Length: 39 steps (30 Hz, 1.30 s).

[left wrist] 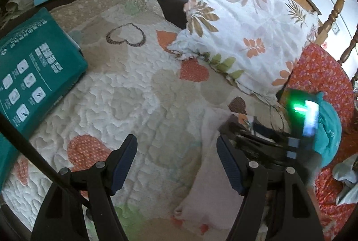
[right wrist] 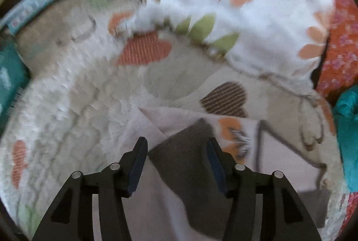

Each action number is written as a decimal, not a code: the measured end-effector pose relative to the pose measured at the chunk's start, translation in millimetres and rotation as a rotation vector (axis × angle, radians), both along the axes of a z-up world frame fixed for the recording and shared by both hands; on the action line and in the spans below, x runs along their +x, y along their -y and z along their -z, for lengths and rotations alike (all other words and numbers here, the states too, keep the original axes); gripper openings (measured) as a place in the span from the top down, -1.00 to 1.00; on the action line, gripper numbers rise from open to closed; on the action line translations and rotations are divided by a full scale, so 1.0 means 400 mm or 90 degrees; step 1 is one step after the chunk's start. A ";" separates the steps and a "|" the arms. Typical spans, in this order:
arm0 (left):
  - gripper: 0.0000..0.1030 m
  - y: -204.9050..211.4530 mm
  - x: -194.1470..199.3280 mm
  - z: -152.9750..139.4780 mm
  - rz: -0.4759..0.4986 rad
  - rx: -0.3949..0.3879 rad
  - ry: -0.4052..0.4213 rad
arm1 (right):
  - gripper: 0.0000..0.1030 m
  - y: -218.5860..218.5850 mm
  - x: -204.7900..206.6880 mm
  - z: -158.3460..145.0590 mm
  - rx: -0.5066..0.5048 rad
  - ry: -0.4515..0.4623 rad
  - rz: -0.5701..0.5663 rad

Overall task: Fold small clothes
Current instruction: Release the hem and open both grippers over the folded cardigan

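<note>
One pale pink garment (right wrist: 156,124) lies partly folded on the bed quilt (left wrist: 125,84), at 5 o'clock of left tongs (left wrist: 176,164); right tongs (right wrist: 176,169) above it; both released, folding likely unfinished.

- Left wrist view looks steeply down along its fingers (left wrist: 125,164) onto the quilt (left wrist: 125,88) — pillow (left wrist: 246,28) at the far right corner.
- Right wrist view sits closer, blurred — sharing quilt (right wrist: 67,95), pillow (right wrist: 257,28) and pale garment (right wrist: 156,129).
</note>
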<state>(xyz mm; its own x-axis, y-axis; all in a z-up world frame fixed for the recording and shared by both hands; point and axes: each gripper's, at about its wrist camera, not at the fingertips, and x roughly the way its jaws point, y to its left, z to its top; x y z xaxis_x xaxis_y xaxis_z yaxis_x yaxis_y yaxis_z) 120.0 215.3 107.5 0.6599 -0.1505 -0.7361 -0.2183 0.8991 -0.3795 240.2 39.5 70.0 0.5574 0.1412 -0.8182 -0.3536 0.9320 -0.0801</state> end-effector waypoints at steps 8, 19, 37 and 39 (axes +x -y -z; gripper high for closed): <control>-0.41 0.078 -0.012 0.006 0.058 0.014 -0.009 | -0.20 0.419 -0.164 -0.091 0.012 -0.025 0.143; -0.41 0.252 0.029 0.098 0.132 0.142 -0.064 | 0.19 0.770 -0.185 0.018 0.161 -0.003 0.332; -0.51 0.293 0.082 0.207 0.145 0.179 -0.151 | 0.91 0.813 -0.102 0.053 0.086 0.013 0.386; -0.52 0.287 0.080 0.210 0.141 0.165 -0.156 | 0.91 0.813 -0.110 0.048 0.088 0.022 0.385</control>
<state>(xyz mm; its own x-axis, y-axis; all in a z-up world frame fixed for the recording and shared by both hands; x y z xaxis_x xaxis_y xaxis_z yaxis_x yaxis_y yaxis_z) 152.1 100.6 23.5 0.4334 -0.0586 -0.8993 -0.0649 0.9933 -0.0960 196.2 -285.5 51.0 0.5973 -0.1048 -0.7952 0.2410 0.9691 0.0533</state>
